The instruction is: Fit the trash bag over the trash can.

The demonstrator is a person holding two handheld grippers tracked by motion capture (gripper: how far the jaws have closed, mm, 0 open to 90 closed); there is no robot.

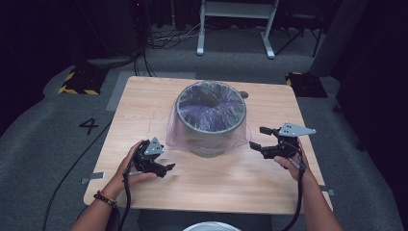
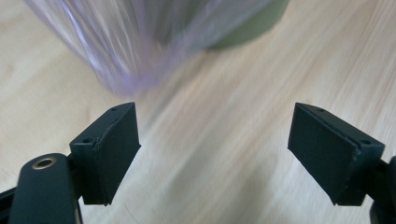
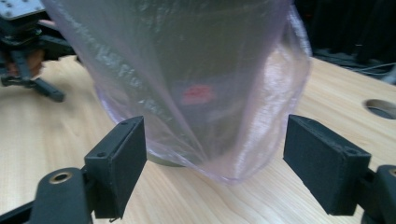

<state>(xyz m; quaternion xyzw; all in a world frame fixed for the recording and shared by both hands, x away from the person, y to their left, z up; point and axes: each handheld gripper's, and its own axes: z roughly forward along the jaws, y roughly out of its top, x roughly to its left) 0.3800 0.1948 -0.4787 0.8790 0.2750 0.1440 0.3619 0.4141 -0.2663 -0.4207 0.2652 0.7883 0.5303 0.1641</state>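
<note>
My left gripper (image 1: 169,168) sits low over the wooden table (image 1: 211,187), just off the near-left side of the bin (image 1: 210,153), and its jaws stand wide apart with nothing but bare wood between them. In the left gripper view the loose hem of the thin purple bag (image 2: 130,51) hangs just ahead of the jaws, not touching either pad. My right gripper (image 1: 258,138) is out at the bin's right side, jaws spread just as wide, released, holding nothing. The right gripper view looks straight at the bag (image 3: 196,84); its draped plastic hangs down the bin's wall, reaching the table in front of my jaws but clear of both. The bin stands upright in the middle of the table, the bag lining its mouth and folded over the rim, its skirt flaring out on both sides.
</note>
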